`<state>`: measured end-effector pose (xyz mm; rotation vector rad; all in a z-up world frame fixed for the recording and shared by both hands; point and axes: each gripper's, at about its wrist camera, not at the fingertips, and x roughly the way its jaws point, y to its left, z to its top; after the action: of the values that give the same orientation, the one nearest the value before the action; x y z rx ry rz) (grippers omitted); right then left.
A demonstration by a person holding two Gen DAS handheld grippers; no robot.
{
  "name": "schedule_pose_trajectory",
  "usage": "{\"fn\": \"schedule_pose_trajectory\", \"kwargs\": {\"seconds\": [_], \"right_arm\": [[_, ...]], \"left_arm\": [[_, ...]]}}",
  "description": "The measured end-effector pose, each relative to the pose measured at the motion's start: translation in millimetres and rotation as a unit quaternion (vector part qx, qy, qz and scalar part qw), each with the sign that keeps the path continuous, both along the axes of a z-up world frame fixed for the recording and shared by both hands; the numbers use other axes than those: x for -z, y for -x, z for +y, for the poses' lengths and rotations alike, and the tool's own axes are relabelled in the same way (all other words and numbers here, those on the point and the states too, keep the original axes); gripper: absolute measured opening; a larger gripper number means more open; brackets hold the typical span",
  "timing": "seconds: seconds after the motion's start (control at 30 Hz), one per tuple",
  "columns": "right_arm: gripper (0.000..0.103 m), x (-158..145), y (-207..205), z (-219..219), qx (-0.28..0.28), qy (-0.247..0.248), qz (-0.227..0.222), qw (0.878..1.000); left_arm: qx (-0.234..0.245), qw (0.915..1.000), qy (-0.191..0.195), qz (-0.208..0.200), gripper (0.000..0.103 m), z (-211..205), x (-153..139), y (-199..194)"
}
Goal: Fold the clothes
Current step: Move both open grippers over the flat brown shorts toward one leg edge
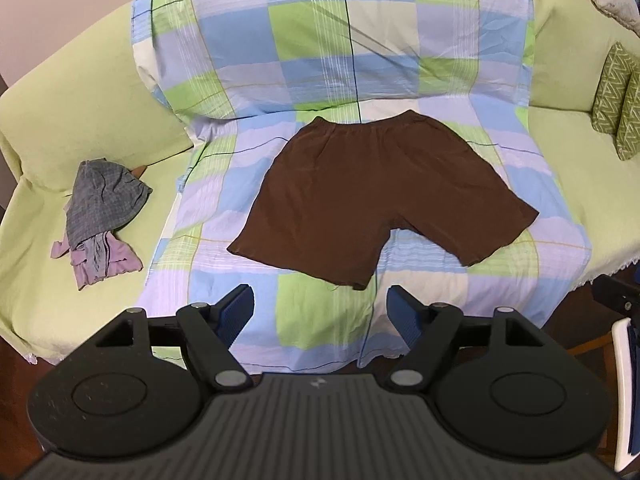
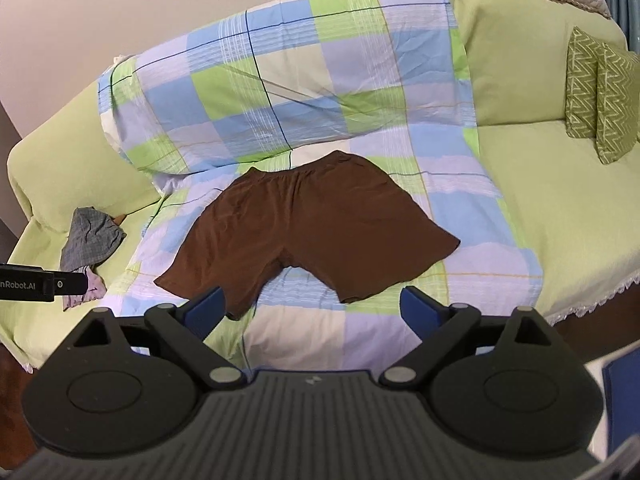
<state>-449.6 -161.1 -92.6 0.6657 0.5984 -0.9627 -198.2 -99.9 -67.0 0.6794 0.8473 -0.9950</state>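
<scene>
Brown shorts (image 1: 384,196) lay spread flat on the checked sheet (image 1: 320,312) that covered the middle of the pale green sofa (image 1: 52,216), waistband toward the backrest and both legs splayed toward the front edge, with no fold in them that I could see. Off to the left, on the bare sofa cover, sat a crumpled heap of grey and lilac clothes (image 1: 100,216), well apart from the shorts. Two patterned green cushions (image 2: 600,96) leaned at the far right end. Both pairs of tongs hung back from the front edge of the seat, above the sheet and short of the cloth: the left tongs (image 1: 320,308) were spread wide with nothing between their blue pads, and the right tongs (image 2: 312,308) were spread just as wide and equally empty, their left pad (image 2: 206,308) lined up over the hem of one leg without, as far as I could tell, touching it. To my eye the shorts were laid out ready for folding, so the work stood at the point of taking hold. That would call for each pair of tongs to come down onto an edge of the garment, pinch a single thin layer without gathering the sheet beneath, and carry one half over the other so the legs met evenly.
</scene>
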Motion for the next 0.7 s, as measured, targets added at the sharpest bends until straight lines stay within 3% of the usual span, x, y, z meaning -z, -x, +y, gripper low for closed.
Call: {"fn": "schedule_pose_trajectory", "kwargs": {"seconds": [0.4, 0.7], "right_arm": [[0.095, 4.1, -22.3, -8.9, 0.043, -0.021, 0.021, 0.999], [0.096, 18.4, -40.7, -48.5, 0.020, -0.031, 0.040, 0.999]], "left_arm": [[0.010, 0.9992, -0.030, 0.025, 0.076, -15.3, 28.3, -26.0], [0.017, 0.9983, -0.039, 0.040, 0.076, -48.8, 54.0, -29.1]]}}
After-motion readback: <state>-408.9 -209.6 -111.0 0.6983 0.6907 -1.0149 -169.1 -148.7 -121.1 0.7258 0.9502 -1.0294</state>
